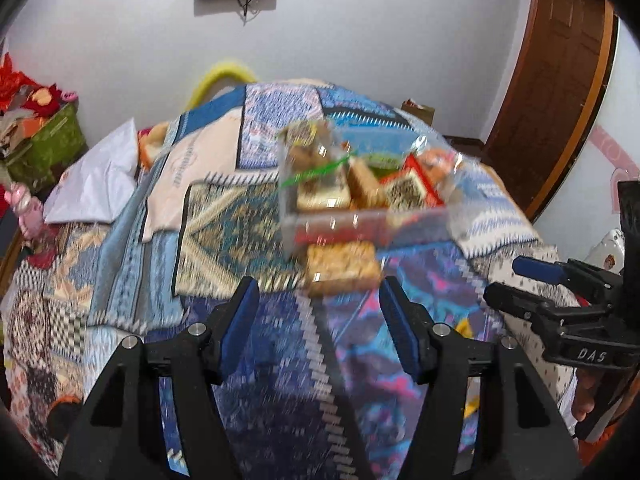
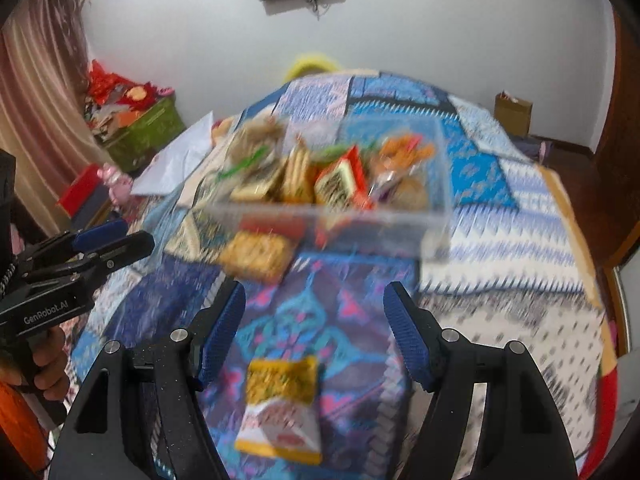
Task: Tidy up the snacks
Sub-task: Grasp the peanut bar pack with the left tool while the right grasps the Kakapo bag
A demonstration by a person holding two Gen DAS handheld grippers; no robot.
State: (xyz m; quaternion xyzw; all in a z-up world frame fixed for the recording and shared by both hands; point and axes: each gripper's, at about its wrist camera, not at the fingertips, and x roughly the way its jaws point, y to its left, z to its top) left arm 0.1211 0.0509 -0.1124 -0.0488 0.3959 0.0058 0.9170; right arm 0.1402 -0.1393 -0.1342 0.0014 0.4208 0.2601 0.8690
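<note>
A clear plastic box (image 1: 416,222) (image 2: 400,220) holding several snack packs stands on the patterned bedspread. A yellow-brown cracker pack (image 1: 342,266) (image 2: 258,254) lies on the cover against the box's near side. A yellow and white snack bag (image 2: 282,404) lies on the cover between my right gripper's fingers and below them. My left gripper (image 1: 316,312) is open and empty, just short of the cracker pack. My right gripper (image 2: 314,320) is open and empty; it also shows at the right edge of the left wrist view (image 1: 520,280). The left gripper shows at the left of the right wrist view (image 2: 116,240). Both views are blurred.
The bed (image 1: 120,240) is covered by a blue patchwork spread. A white pillow (image 1: 96,176) lies at its left. A green box (image 2: 148,128) with red items stands by the wall. A brown door (image 1: 560,80) is at the right. A small carton (image 2: 514,114) stands on the floor.
</note>
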